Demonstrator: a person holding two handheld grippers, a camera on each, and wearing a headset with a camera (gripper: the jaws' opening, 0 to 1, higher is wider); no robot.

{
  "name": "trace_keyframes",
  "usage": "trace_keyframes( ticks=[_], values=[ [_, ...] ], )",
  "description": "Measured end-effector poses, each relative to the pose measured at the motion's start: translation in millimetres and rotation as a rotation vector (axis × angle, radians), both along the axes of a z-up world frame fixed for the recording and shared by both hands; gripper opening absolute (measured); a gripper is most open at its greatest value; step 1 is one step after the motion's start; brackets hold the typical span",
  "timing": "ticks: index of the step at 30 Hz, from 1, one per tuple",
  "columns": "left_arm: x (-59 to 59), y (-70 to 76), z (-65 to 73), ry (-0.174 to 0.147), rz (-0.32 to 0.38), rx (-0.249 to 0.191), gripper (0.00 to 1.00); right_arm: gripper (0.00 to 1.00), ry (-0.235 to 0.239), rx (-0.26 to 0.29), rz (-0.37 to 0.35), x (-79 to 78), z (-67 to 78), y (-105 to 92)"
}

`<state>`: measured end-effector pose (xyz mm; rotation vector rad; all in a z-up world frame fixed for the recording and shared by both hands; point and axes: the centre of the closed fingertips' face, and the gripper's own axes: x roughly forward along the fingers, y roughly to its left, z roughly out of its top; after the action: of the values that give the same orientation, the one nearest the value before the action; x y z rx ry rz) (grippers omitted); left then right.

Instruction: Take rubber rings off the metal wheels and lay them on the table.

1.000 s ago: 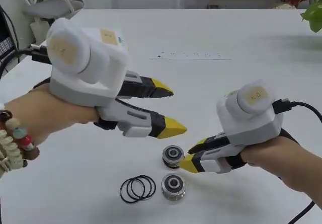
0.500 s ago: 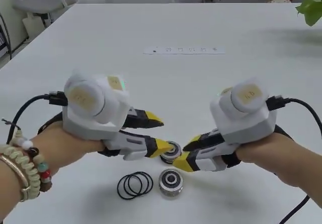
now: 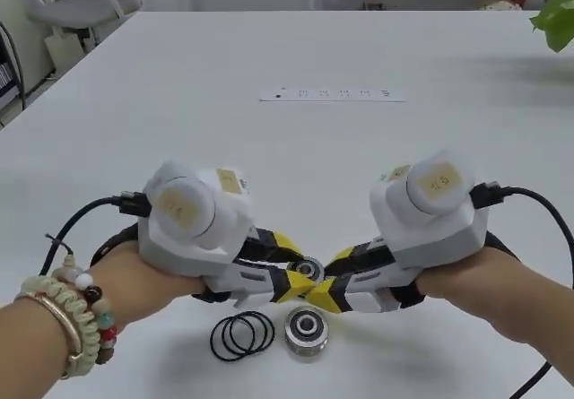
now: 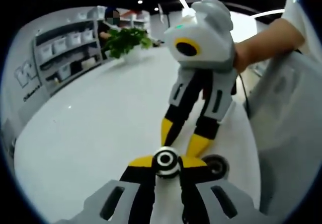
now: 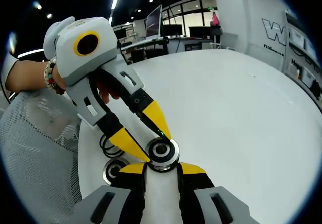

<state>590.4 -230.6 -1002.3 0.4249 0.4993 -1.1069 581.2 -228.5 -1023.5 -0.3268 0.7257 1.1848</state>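
Two hand-held grippers have closed in since a second ago, when the left one hung high above the surface [image 3: 296, 157]. The left hand-held gripper [image 3: 295, 264] has come down, and its yellow tips now pinch the metal wheel [image 3: 310, 269], one tip above it and one below. Nearer the person, the rubber rings [image 3: 242, 335] lie loose and overlapping, just beside the second wheel [image 3: 307, 330], both where they lay before. The right hand-held gripper [image 3: 333, 278] meets the pinched wheel from the other side, jaws slightly spread; whether they grip it I cannot tell. Beyond the grippers the surface lies bare up to a socket strip [image 3: 332, 95]. Both hands sit low, angled inward toward each other
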Motion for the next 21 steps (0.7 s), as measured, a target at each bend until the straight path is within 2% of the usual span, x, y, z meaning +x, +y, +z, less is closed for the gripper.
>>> trace_keyframes(
  ticks=[2, 6, 9, 12, 16, 21],
  values=[
    [-1.0, 0.2, -0.7, 0.02, 0.011, -0.014, 0.17, 0.2, -0.004, -0.004, -0.002, 0.9, -0.2, -0.6],
    [-0.3, 1.7, -2.0, 0.028, 0.027, -0.024, 0.17, 0.17, 0.0, -0.01, -0.002, 0.8, -0.1, -2.5],
    [-0.3, 1.9, -2.0, 0.027, 0.041, -0.042, 0.16, 0.16, -0.013, -0.02, 0.01, 0.4, -0.3, -3.3],
    [-0.1, 2.4, -2.0, 0.042, 0.057, -0.056, 0.15, 0.13, -0.03, -0.035, 0.028, -0.5, 0.3, -4.3],
    [-1.4, 3.0, 0.3, 0.036, 0.052, -0.055, 0.14, 0.04, -0.082, -0.085, 0.061, 0.5, -0.4, -6.7],
    [-1.7, 3.2, 0.1, 0.032, 0.053, -0.054, 0.14, 0.02, -0.071, -0.09, 0.046, 1.5, -1.7, -6.7]
  ],
)
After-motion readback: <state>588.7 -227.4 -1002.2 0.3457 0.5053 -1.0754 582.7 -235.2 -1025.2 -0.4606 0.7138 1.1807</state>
